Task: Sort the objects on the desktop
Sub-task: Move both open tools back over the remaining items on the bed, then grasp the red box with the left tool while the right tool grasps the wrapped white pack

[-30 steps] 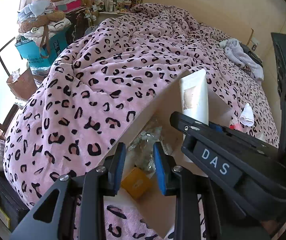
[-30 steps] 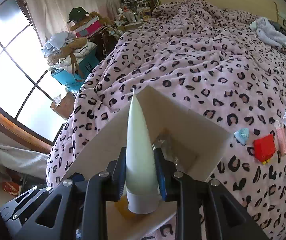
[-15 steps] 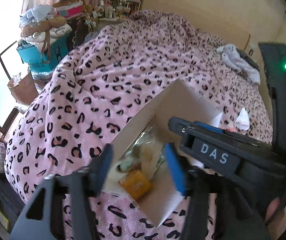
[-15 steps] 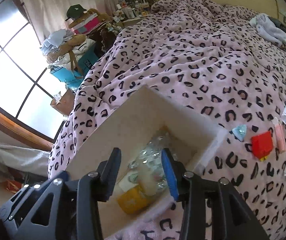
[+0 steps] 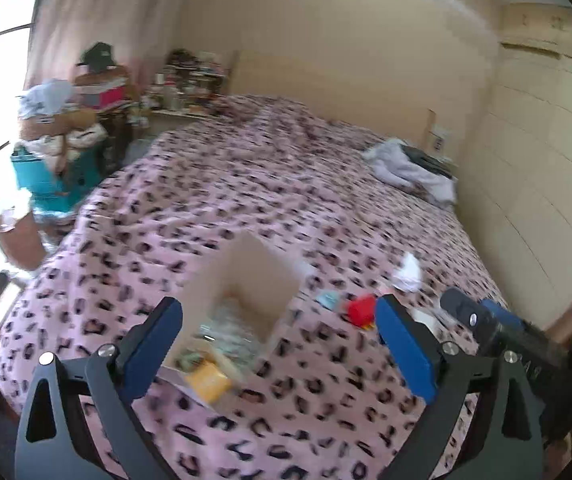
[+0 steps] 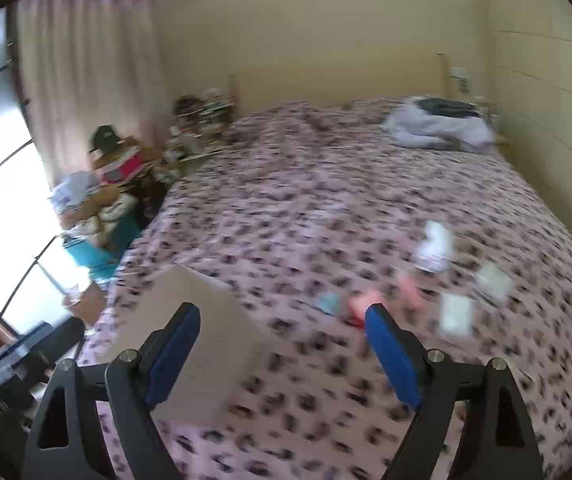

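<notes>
2 grippers, both empty, jaws opening wide above the leopard-print bedspread [image 5: 246, 184].

Item 1, far left: white box [image 5: 246, 280], open-topped, resting on the bedspread. Already holds sorted goods: a yellow packet [image 5: 206, 380] and clear wrappers, blurred. In the left wrist view it sits between the fingers and just ahead of them; in the right wrist view its wall [image 6: 202, 320] lies at the left finger [image 6: 174, 352].

Item 2: left gripper [image 5: 282, 344], blue pads spread, nothing between them but the box beyond.

Item 3: right gripper [image 6: 282, 344], blue pads spread, nothing held. Its tip also shows at the right edge of the left wrist view [image 5: 482, 320].

Item 4, right of the box: unsorted pieces, loose on the bedspread.
- pale blue piece [image 6: 328, 302], nearest the box.
- red piece [image 6: 360, 304], just beside the blue one, touching the right finger's outline [image 6: 390, 352] in the picture.
- pink tube [image 6: 408, 288], long axis running away from the camera, tilted slightly left.
- white cloth [image 6: 434, 246], farther back.
- 2 pale flat packets [image 6: 456, 314] [image 6: 494, 278], farthest right; blur hides what they are.

Judgement: the unsorted group lies ahead and to the right of both grippers, and the right gripper looks the nearer. Red and blue pieces are closest to its fingers, so a short reach forward and right would likely serve, then a carry left to the box.
</notes>
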`<action>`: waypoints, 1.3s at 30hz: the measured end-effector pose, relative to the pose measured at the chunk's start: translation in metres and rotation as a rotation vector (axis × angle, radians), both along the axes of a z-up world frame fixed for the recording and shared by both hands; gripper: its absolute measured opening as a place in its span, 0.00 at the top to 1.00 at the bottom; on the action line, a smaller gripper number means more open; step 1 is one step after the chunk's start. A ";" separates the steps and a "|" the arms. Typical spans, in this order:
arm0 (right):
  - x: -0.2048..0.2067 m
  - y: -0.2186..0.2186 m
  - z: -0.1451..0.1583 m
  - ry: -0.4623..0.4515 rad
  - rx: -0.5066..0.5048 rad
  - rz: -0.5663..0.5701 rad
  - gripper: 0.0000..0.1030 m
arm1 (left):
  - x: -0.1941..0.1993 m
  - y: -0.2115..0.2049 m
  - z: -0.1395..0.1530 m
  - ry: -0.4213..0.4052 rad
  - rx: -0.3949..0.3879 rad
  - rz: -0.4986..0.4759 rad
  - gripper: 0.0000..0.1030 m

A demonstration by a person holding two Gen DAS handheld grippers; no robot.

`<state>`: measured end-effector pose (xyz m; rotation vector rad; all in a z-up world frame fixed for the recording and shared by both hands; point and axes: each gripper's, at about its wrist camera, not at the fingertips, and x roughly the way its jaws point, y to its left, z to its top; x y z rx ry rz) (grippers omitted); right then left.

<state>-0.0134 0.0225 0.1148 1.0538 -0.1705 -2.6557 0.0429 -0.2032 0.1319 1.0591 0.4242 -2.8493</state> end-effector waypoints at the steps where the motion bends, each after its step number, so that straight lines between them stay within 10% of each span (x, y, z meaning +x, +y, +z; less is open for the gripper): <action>1: 0.003 0.014 -0.009 -0.023 -0.005 -0.014 0.16 | -0.002 0.012 -0.006 -0.009 -0.001 -0.026 0.04; 6: 0.025 0.084 -0.060 -0.147 -0.046 -0.138 0.16 | -0.004 0.070 -0.041 -0.038 -0.014 -0.119 0.04; 11: 0.056 0.114 -0.088 -0.060 0.201 -0.326 0.15 | -0.003 0.121 -0.090 -0.046 -0.035 -0.194 0.02; 17: 0.060 0.154 -0.154 -0.263 0.014 -0.333 0.16 | -0.008 0.168 -0.148 -0.155 -0.124 -0.265 0.02; 21: 0.065 0.159 -0.184 -0.317 0.112 -0.387 0.16 | -0.011 0.173 -0.165 -0.212 -0.063 -0.266 0.02; 39: 0.039 0.165 -0.171 -0.302 0.188 -0.418 0.15 | -0.037 0.190 -0.181 -0.298 -0.111 -0.255 0.02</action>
